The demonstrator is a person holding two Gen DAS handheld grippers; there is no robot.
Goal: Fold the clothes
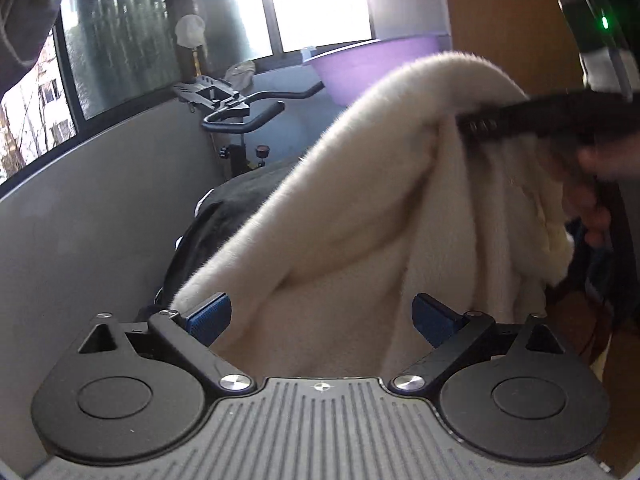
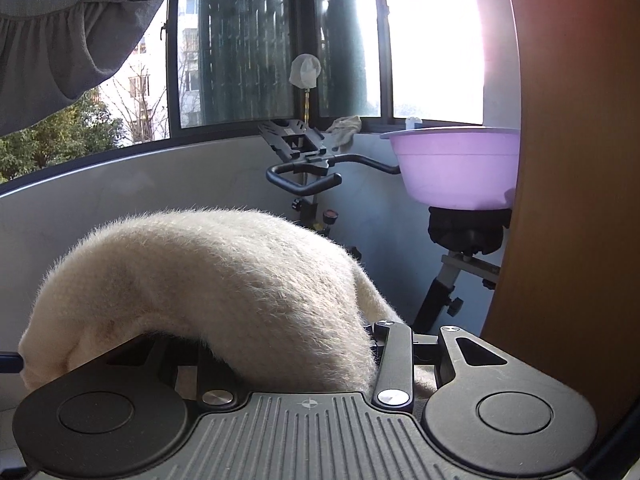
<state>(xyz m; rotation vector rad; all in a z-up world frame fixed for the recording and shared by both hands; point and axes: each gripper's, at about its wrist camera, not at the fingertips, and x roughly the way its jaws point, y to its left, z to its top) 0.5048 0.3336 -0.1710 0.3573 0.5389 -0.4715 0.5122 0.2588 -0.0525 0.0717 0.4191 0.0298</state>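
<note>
Your right tool (image 2: 280, 344) is gripping a fuzzy cream sweater (image 1: 360, 208); your left tool (image 1: 322, 316) is hanging open beside it.

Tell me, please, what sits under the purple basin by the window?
The purple basin rests on a black padded seat atop a grey post, part of the exercise bike. The wooden panel hides the basin's right side.

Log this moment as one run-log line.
left gripper: open, sweater between fingers | right gripper: shut on sweater | cream sweater: held aloft
</note>
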